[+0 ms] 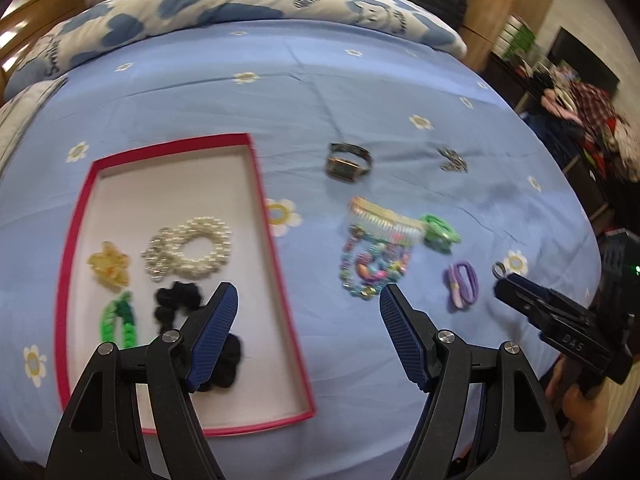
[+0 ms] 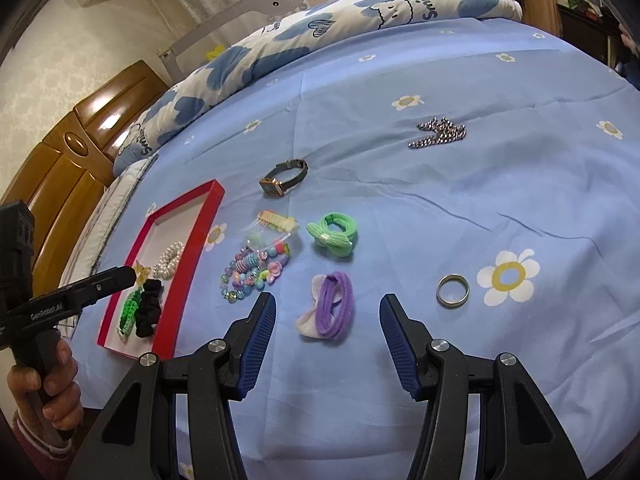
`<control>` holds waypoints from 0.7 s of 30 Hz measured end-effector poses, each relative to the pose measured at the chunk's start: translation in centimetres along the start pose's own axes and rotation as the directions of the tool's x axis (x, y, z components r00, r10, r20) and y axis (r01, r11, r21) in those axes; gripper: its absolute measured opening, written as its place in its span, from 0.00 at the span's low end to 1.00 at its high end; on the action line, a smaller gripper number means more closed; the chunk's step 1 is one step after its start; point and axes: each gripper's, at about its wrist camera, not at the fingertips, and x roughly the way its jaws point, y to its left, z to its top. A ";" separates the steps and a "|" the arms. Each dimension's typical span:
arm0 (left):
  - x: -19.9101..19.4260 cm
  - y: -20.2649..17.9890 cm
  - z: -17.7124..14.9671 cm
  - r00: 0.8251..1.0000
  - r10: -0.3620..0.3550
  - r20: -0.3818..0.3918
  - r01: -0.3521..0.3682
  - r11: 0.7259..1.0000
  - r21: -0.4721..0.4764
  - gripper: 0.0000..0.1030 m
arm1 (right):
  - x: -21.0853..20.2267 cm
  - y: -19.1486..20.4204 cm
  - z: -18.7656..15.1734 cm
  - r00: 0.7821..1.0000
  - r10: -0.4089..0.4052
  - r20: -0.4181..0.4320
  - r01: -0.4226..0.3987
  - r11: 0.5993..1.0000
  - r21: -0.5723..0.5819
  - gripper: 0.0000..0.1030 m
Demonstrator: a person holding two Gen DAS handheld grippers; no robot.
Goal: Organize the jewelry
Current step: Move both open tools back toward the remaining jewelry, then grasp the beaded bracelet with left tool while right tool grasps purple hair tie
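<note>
— Looking at the red-rimmed tray on the blue flowered bedsheet, what's in it?

— A pearl bracelet, a yellow flower clip, a green chain-link piece and a black scrunchie, all on its white floor.

— And outside it?

— Just right of the tray lie a clear comb and, touching it, a heap of pastel beads. Beyond them sits a watch with a dark strap and a gold square case. A green hair tie lies beside the comb, a purple hair tie nearer, with a white bow on it. A silver ring lies flat to the right, a silver chain well apart, bunched up.

— The tools?

— The left tool hangs over the tray's right edge, blue pads wide apart, holding nothing. The right tool is equally spread and bare, the purple hair tie showing between its pads.
</note>
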 end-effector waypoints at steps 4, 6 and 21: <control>1.1 -1.7 -0.2 1.000 -0.012 -0.012 0.012 0.999 0.037 0.71 | 0.9 -0.2 -0.4 1.000 0.005 -0.023 -0.005 1.000 -0.009 0.54; 1.8 -2.3 -0.2 1.000 -0.021 -0.023 0.023 0.998 0.055 0.71 | 1.3 -0.2 -0.6 1.000 0.005 -0.031 -0.005 1.000 -0.013 0.53; 7.5 -5.4 0.7 0.992 -0.046 -0.117 0.061 0.990 0.129 0.44 | 4.2 -2.0 -0.3 0.997 -0.006 -0.079 0.005 1.000 -0.014 0.26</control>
